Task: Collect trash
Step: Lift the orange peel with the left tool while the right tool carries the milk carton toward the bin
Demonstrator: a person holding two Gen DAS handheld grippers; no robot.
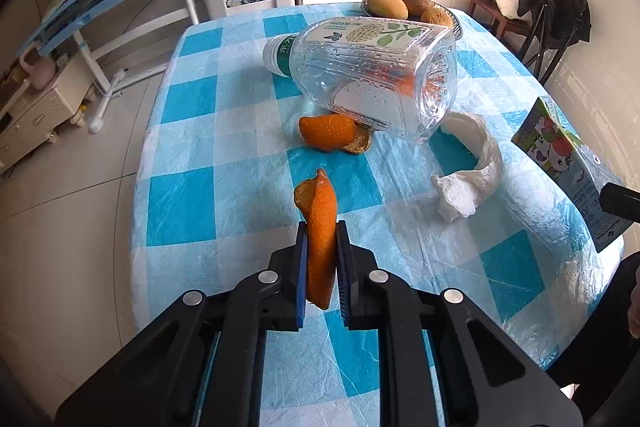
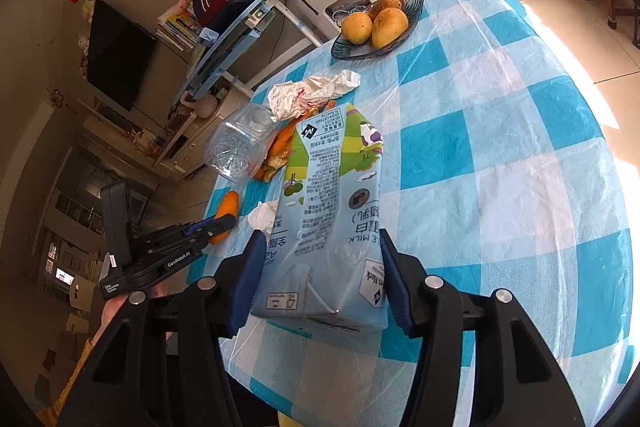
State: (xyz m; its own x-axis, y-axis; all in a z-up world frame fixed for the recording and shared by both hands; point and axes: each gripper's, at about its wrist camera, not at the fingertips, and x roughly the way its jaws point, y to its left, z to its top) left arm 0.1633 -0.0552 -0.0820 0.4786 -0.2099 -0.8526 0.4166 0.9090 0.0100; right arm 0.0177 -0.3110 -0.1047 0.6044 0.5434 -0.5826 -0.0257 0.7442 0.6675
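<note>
orange peel | clamped: left hand-held gripper | above table

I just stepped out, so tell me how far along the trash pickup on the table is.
No piece is visibly binned yet. In hand: the left gripper pinches an orange peel, and the right gripper holds the milk carton. Left on the table: the plastic bottle, another peel and the crumpled tissue.
</note>
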